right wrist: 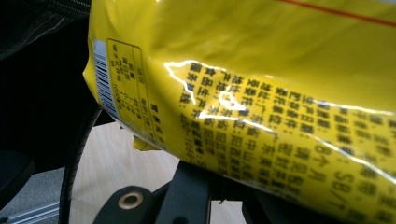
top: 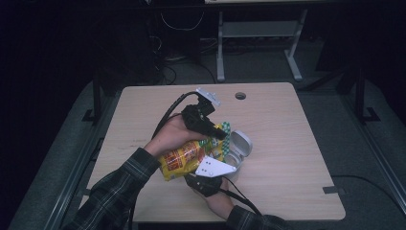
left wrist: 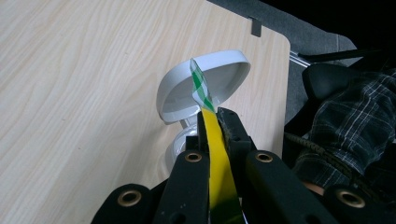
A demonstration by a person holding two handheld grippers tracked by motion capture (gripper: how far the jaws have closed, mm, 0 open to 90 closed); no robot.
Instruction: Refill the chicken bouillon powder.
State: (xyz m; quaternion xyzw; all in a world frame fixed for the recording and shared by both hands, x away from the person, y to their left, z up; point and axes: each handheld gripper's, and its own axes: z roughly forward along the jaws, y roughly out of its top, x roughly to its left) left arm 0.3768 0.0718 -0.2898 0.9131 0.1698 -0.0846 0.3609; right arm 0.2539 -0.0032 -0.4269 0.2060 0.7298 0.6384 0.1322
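snack bag: yellow foil snack bag (top: 184, 158), lower centre of the high view, held off the table (top: 287, 143) between both grippers; orange/red print on the front, black text and barcode on the back in the right gripper view (right wrist: 261, 107)
bag top strip: green-white checked seal edge (left wrist: 200, 86) sticks up past the jaw tips, centre of the left gripper view; prob. the tear end
left gripper: left gripper (left wrist: 213, 116) clamped tight on the yellow top edge, jaws nearly together w/ only the film between; in the high view it sits centre frame (top: 215, 132), angled down-right; grip looks meant to pull the seal apart
right gripper: right gripper (top: 208, 175) at lower centre of the high view, under its grey plate; jaws closed narrow at the bag's lower edge, contact hidden by the bag in its own view; prob. anchoring the bag body so the other hand can pull against it
container: white plastic container w/ hinged lid open (top: 238, 149), just right of the bag, standing on the table; lid tipped back (left wrist: 205, 84), mouth facing up; likely waiting to take the contents, hence bag held right beside it
step judged: opening stage; bag looks sealed yet, nothing poured
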